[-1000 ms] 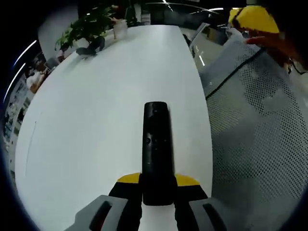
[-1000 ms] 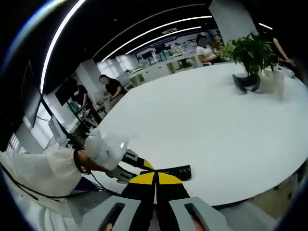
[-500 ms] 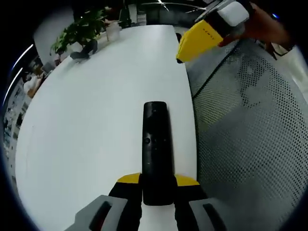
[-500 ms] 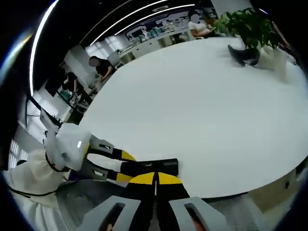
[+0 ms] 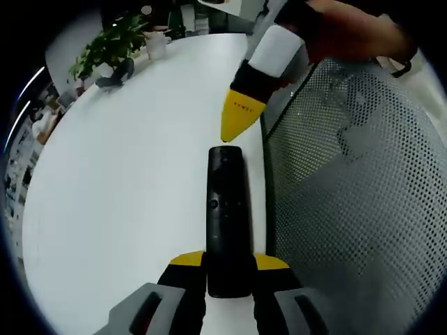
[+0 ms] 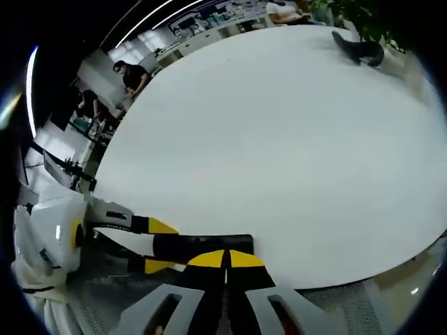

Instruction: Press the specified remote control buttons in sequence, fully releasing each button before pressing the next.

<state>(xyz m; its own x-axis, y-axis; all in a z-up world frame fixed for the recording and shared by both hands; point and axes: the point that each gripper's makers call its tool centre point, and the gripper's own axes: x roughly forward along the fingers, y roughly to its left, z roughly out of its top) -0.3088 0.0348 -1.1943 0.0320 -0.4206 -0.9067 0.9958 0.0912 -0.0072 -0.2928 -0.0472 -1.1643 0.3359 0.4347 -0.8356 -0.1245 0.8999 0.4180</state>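
A long black remote control [image 5: 226,209] lies over the white table [image 5: 133,181] near its edge, its near end clamped between the yellow-tipped jaws of my left gripper [image 5: 228,273]. My right gripper [image 5: 236,124] reaches in from the upper right, its yellow tips shut together and pointing at the remote's far end, just short of it. In the right gripper view, my right gripper [image 6: 225,259] sits shut right over the remote [image 6: 204,245]. The left gripper [image 6: 155,246] holds that remote from the left.
A grey mesh chair back [image 5: 349,209] stands close on the right of the table edge. A potted plant [image 5: 106,50] and a dark object [image 6: 357,49] sit at the table's far end. People [image 6: 130,72] are at desks beyond the table [image 6: 279,139].
My right gripper has come down from the upper right toward the remote's far end. The remote stays clamped in the left gripper.
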